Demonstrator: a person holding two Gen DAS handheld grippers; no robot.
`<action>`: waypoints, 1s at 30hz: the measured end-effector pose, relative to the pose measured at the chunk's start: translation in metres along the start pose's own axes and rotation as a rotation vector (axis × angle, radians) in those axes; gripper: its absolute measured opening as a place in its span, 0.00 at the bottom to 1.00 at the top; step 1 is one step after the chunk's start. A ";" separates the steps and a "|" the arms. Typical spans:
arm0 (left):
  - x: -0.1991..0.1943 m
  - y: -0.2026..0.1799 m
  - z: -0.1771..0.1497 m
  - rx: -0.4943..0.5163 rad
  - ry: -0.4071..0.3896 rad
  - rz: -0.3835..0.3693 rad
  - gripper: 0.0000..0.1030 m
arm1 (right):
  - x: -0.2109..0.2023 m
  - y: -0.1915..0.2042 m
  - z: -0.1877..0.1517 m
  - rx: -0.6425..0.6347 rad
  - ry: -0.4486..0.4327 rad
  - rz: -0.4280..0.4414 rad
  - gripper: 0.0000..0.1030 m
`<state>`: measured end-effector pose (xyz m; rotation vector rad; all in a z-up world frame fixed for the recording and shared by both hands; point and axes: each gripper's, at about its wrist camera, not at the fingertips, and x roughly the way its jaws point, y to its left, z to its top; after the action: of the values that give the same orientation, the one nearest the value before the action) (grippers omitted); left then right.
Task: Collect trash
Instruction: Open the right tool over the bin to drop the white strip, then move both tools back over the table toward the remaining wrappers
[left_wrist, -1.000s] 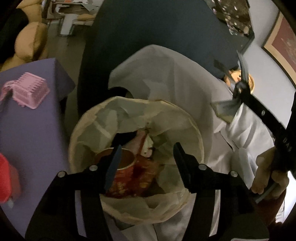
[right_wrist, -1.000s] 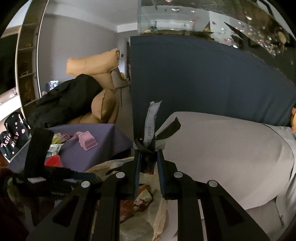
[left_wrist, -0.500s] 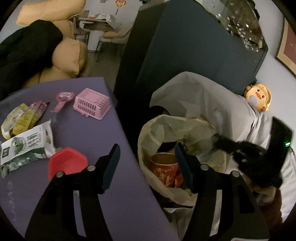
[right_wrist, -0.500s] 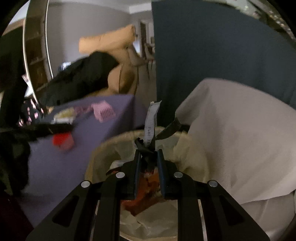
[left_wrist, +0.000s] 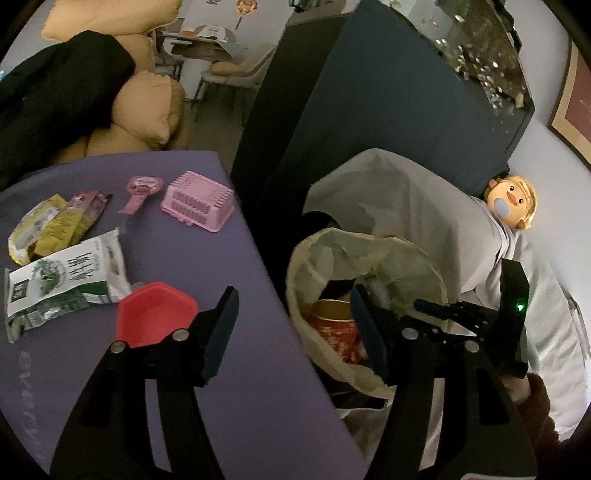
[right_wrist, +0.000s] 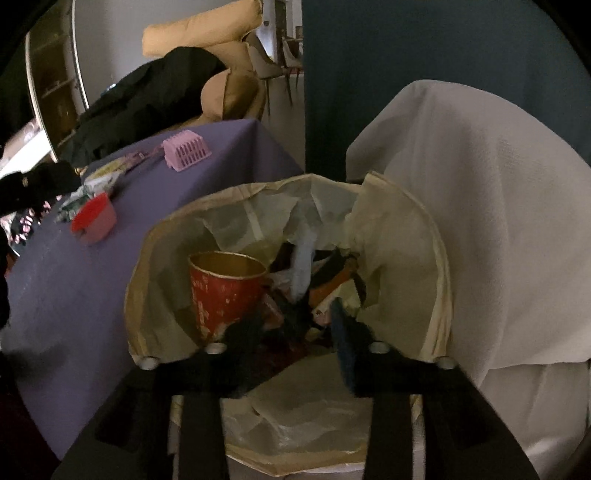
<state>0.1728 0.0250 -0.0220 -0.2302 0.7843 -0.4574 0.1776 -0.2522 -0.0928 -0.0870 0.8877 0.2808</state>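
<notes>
Dropping a scrap (right_wrist: 304, 258) into the bin bag (right_wrist: 439, 258) is the step I judge to be in hand: my right claw (right_wrist: 295, 332) hangs over the bag's mouth, its jaws opening, the pale strip blurred just ahead of them and seemingly loose, beside a red cup (right_wrist: 225, 288). My left claw (left_wrist: 291, 328) stands apart and empty over the bench (left_wrist: 258, 387) edge, near a red tub (left_wrist: 155, 314). More litter waits there: a white packet (left_wrist: 66, 273) and yellow wrappers (left_wrist: 40, 229). Next I would swing left to the packet and pinch it flat.
</notes>
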 end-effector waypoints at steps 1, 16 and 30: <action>-0.002 0.004 0.000 -0.005 -0.003 0.007 0.58 | -0.001 0.000 0.000 0.002 -0.002 0.004 0.42; -0.062 0.127 -0.021 -0.193 -0.088 0.226 0.58 | -0.038 0.063 0.054 -0.058 -0.168 0.146 0.44; -0.092 0.235 -0.008 -0.214 -0.164 0.305 0.58 | 0.032 0.190 0.122 -0.263 -0.086 0.280 0.59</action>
<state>0.1827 0.2755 -0.0560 -0.3364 0.6922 -0.0646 0.2353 -0.0400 -0.0331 -0.1937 0.7733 0.6579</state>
